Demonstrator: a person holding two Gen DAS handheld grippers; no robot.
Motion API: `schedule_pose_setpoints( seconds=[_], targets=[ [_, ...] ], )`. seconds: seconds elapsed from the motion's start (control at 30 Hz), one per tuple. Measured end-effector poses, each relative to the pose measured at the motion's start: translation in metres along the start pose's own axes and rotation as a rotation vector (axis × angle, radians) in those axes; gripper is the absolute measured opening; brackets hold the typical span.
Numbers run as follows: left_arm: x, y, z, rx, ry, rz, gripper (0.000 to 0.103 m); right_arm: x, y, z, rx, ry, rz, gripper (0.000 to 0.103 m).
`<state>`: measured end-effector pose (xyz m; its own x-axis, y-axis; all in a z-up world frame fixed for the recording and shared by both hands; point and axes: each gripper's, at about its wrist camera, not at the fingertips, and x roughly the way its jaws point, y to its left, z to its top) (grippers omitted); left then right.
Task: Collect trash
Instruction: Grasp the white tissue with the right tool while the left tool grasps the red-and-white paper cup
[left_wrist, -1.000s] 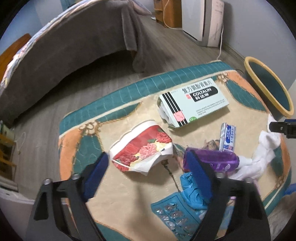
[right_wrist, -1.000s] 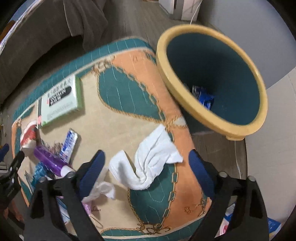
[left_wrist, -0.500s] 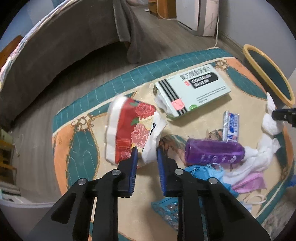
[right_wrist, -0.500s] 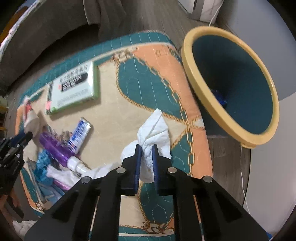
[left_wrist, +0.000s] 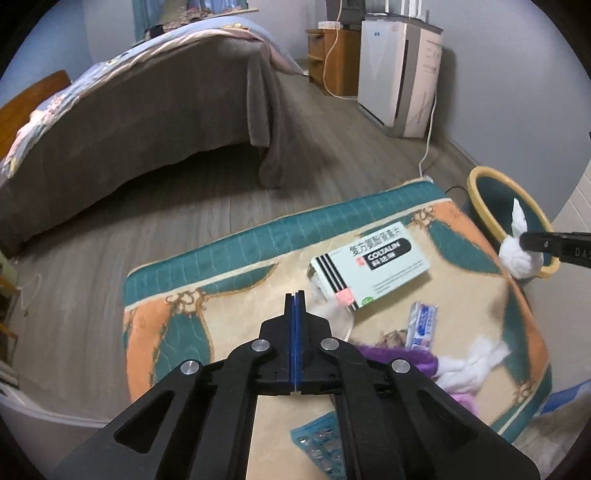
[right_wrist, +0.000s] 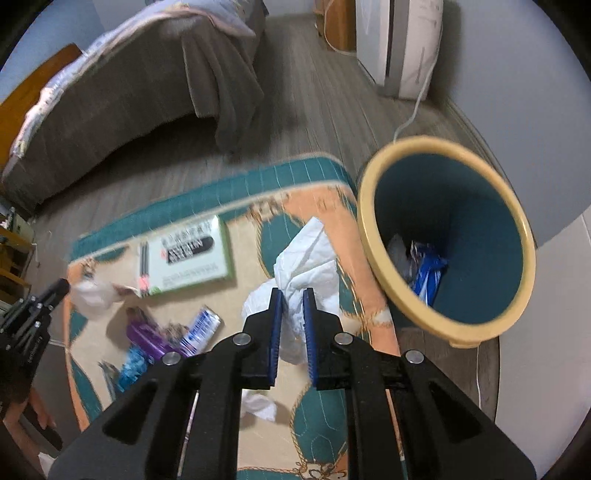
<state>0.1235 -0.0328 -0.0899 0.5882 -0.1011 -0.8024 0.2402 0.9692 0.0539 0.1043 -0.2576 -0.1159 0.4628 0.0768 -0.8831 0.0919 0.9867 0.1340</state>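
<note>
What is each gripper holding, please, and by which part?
Right gripper pinches the white tissue at its bunched middle. Left gripper seems to hold a pale wrapper by an edge.

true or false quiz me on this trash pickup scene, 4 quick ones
1. The right gripper has its jaws shut on a white tissue. True.
2. The bin is empty. False: a blue wrapper and other scraps lie inside.
3. The medicine box lies flat on the mat. True.
4. The purple bottle is in the bin. False: it lies on the mat.
</note>
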Motion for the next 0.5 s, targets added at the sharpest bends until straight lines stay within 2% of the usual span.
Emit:
schedule_pose_setpoints(
  seconds=[0.13, 0.23, 0.3, 0.37, 0.43, 0.5],
  targets=[
    [0.006, 0.002, -0.002, -0.004, 0.02, -0.005, 0.001, -0.001, 0.0, 0.003, 0.004, 0.002, 0.008, 0.011],
    [0.015, 0.006, -0.007, -0.002, 0.074, -0.002, 0.001, 0.0, 0.0, 0.002, 0.005, 0.011, 0.018, 0.011],
    [0.018, 0.01, -0.014, -0.009, 0.113, -0.031, 0.002, -0.001, 0.0, 0.002, -0.002, 0.014, 0.02, 0.011],
    [0.023, 0.007, -0.023, 0.023, 0.142, -0.036, 0.01, 0.0, 0.0, 0.002, -0.005, 0.019, 0.022, 0.011],
    [0.026, -0.001, -0.03, 0.076, 0.169, -0.023, 0.027, 0.0, -0.002, 0.002, 0.001, 0.027, 0.028, 0.011],
    [0.023, -0.008, -0.038, 0.121, 0.19, -0.028, 0.036, 0.001, -0.002, 0.002, 0.004, 0.033, 0.034, 0.011]
  ],
)
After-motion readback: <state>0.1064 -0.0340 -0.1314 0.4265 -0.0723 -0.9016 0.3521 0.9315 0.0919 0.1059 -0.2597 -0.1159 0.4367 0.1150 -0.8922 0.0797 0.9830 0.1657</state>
